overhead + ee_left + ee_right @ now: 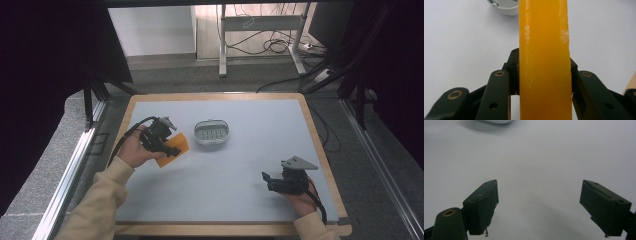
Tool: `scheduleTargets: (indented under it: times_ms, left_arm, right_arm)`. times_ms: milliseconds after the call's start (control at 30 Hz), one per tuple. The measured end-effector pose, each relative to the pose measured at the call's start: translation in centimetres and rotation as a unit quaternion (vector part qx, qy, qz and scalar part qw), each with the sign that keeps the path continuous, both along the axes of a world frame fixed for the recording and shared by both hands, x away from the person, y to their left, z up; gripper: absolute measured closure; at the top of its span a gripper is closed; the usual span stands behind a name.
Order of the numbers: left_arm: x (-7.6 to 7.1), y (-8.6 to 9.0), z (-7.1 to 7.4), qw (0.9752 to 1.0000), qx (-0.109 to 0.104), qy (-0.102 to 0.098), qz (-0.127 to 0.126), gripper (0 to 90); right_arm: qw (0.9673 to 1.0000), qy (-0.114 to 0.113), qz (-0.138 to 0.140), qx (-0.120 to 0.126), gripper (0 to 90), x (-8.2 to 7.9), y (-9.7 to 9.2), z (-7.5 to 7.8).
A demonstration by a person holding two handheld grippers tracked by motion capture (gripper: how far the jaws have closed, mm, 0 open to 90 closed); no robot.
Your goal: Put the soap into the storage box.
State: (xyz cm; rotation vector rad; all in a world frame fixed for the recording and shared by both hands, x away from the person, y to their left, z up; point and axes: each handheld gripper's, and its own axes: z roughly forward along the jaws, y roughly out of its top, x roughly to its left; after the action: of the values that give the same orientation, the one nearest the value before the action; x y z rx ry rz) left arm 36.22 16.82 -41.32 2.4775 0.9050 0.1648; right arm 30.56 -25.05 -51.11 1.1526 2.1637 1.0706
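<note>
Orange soap bar (544, 62), clamped edge-on between the left gripper's (167, 145) jaws and just short of the white soap dish (212, 132) ahead of it, could slip out if the slick faces slide, while the right gripper (539, 207) rests wide and empty.

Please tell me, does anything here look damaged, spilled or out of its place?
Nothing serious stands out. The orange soap, clamped in the left gripper, has small whitish scuffs along its edges. The pads of the open right gripper look a little frayed at their lower corners. The white dish stands level on the table, nothing spilled.
</note>
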Motion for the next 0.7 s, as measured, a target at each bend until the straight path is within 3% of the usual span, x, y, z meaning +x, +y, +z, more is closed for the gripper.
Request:
scheduleTargets:
  times_ms: [533, 567, 700]
  left_arm:
    - [1.7, -0.9, 0.1, 0.9999, 0.011, -0.001, -0.008, 62.4]
    - [2.0, -1.0, 0.2, 0.9997, 0.022, -0.002, -0.012, 62.4]
    - [2.5, -1.2, 0.4, 0.9996, 0.026, -0.004, -0.009, 62.4]
  right_arm:
    - [1.0000, -0.002, 0.002, 0.001, 15.8, 0.1, -0.1, 0.0]
    - [1.0000, -0.002, 0.001, 0.000, 15.8, 0.1, -0.1, 0.0]
    - [1.0000, -0.001, 0.000, 0.000, 15.8, 0.1, -0.1, -0.1]
